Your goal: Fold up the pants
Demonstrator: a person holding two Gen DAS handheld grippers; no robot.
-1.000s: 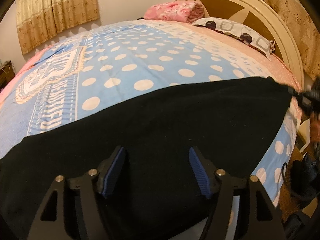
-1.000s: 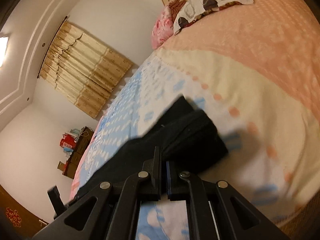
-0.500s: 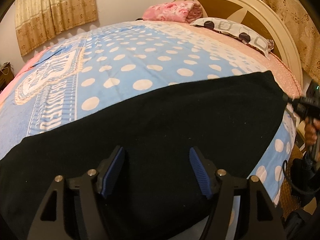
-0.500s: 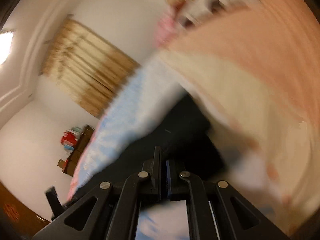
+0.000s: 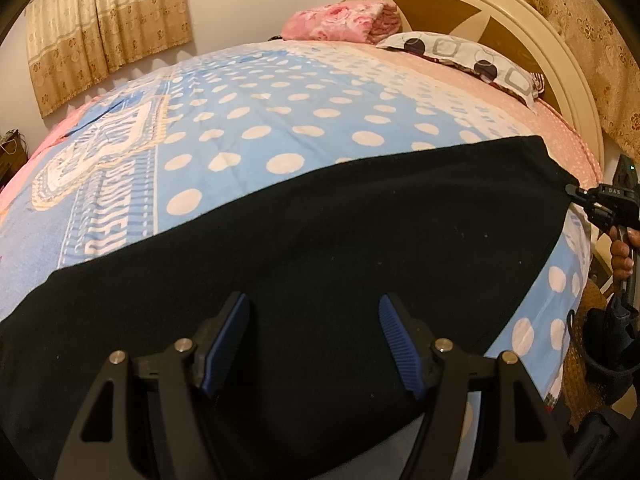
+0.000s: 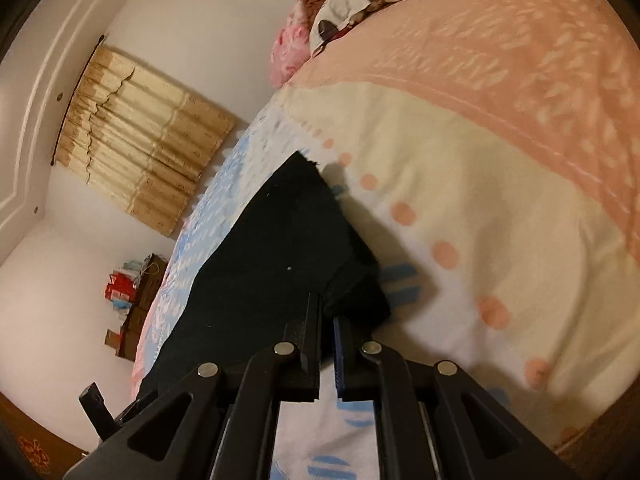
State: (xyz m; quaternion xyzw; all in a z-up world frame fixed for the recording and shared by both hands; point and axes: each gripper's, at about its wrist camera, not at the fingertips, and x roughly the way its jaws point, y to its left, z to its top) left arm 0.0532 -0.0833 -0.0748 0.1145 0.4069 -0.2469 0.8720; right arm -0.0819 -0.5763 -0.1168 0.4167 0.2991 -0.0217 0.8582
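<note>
Black pants (image 5: 320, 256) lie spread across the near part of the bed. My left gripper (image 5: 314, 320) is open, hovering just over the pants near the front edge. My right gripper (image 6: 327, 312) is shut on a corner of the pants (image 6: 280, 264); it also shows in the left wrist view (image 5: 576, 192) at the pants' far right corner, holding the cloth taut.
The bed has a blue polka-dot blanket (image 5: 260, 120) and a pink sheet (image 6: 500, 40). A patterned pillow (image 5: 468, 60) and a folded pink blanket (image 5: 340, 24) lie by the cream headboard (image 5: 560, 52). Curtains (image 5: 108, 20) hang behind. The bed's edge drops off at right.
My right gripper has pulled the pants' corner outward and the cloth now lies flatter. The left gripper has stayed open in place.
</note>
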